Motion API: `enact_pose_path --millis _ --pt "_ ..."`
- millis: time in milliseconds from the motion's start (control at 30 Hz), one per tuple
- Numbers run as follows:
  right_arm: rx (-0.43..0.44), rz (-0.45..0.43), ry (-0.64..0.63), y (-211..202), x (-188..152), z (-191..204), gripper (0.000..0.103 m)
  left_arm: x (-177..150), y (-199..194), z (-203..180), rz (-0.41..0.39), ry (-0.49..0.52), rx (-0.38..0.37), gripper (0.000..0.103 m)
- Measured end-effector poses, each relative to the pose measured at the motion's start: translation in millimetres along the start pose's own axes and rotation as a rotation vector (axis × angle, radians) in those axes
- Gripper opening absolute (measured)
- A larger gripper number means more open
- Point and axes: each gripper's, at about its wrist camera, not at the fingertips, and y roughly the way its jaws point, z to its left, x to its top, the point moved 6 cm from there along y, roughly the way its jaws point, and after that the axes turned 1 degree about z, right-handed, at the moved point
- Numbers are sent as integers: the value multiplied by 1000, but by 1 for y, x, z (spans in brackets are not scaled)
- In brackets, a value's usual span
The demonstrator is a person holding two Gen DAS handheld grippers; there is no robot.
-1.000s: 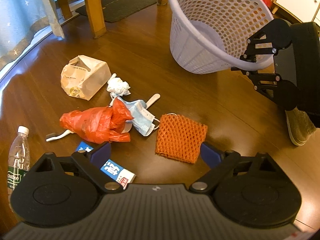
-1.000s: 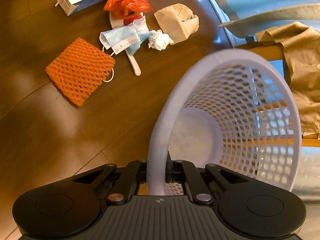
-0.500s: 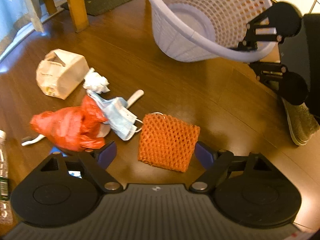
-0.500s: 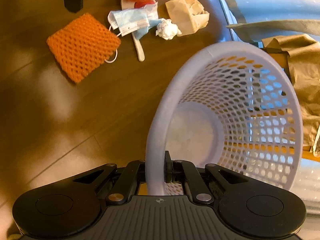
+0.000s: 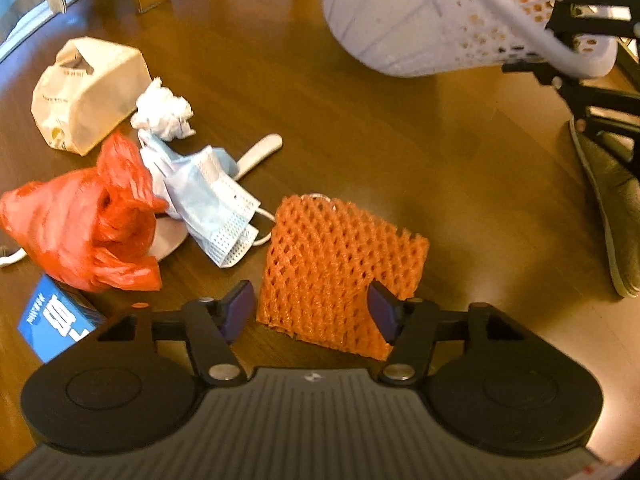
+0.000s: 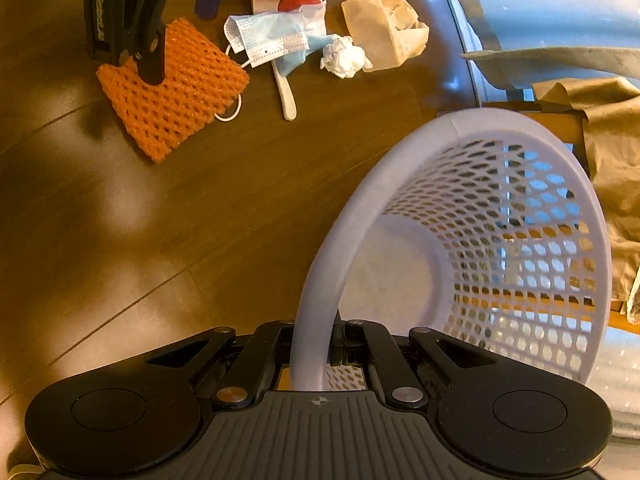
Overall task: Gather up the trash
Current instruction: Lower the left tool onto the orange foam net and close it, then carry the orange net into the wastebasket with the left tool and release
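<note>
Dropped closer since a second ago: left tool [image 5: 311,307], spread wide, now straddling the near edge of the orange foam net [image 5: 340,256] on the floor. Right tool [image 6: 318,354] clenched on the basket [image 6: 520,216] rim, well apart from the net. Risk: snagging the face mask [image 5: 216,204] loop touching the net, or pinching only thin mesh and slipping.

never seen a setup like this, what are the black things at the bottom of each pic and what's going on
They are two handheld grippers, each carrying a camera that looks along its fingers.

In the left wrist view, the left gripper is open, its fingers on either side of an orange foam net sleeve on the brown wooden floor. Nearby lie a blue face mask, a red plastic bag, a crumpled white tissue and a beige paper bag.

In the right wrist view, the right gripper is shut on the rim of a white plastic mesh basket.
</note>
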Motion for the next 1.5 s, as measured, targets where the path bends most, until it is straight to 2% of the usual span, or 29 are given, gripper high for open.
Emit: enact_pose_path --millis 167,267,433,533,700,900,1233,1367,1500 --pt "5 -8 -1 2 11 0 0 -6 7 4 11 -10 1 50" --pt "5 -7 -1 -1 12 1 0 -7 7 4 7 -12 1 43" --pt "8 -7 -5 -2 14 3 0 -7 3 2 6 -3 -11 21" --pt "7 -6 -10 -3 13 4 0 -7 0 1 11 4 -9 16" --pt "9 -4 -15 -4 16 4 0 -9 -23 5 14 12 -2 15" --pt "16 0 -29 -6 22 6 0 4 -73 17 -13 23 17 15" --pt "14 6 -66 -11 28 12 0 67 -169 19 -156 83 2 15" --pt "18 -1 -66 -15 30 15 0 95 -183 7 -201 88 -35 15" --pt "19 -8 -75 -17 31 20 0 120 -179 -6 -238 98 -58 15"
